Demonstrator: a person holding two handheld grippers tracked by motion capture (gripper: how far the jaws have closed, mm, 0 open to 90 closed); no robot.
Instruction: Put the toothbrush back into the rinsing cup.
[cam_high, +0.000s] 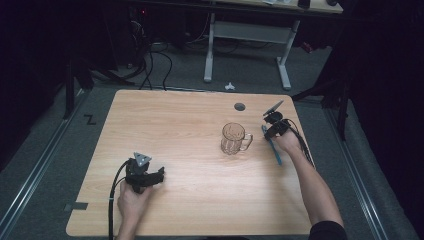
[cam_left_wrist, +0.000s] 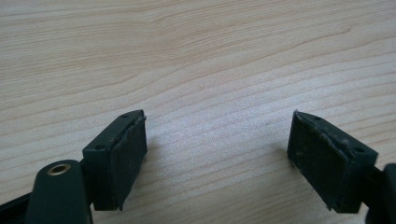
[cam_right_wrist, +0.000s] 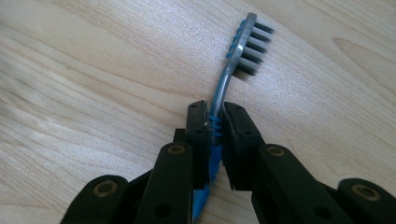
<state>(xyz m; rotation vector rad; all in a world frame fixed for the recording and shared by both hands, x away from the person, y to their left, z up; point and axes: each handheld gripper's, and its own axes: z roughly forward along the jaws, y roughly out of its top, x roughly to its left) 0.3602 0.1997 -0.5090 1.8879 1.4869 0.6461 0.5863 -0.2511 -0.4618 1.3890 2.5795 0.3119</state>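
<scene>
Over on the right side of the wooden surface (cam_high: 190, 125), the right tool (cam_high: 271, 128) is clamped on a blue toothbrush (cam_high: 274, 149). In the right gripper view the two black jaws press together on the ribbed blue neck of the toothbrush (cam_right_wrist: 231, 70), and the grey stem curves up beyond them to a head of dark bristles that points to that view's right. The head sits close over the wood grain, though whether it touches cannot be told. From the high view the blue handle trails back from the tool toward the person, lying alongside the right hand (cam_high: 290, 143).

A clear glass mug (cam_high: 234, 138) stands upright just left of the right tool, its handle turned toward that tool, apart from the toothbrush.

The left tool (cam_high: 161, 175) is near the front left part of the surface, held by the left hand (cam_high: 131, 197), with a grey three-cornered plate on top and a black cable trailing back off the edge. In the left gripper view its jaws stand wide apart, padded faces turned inward, with bare wood between them.

A small dark round hole (cam_high: 240, 106) is in the surface beyond the mug.
</scene>
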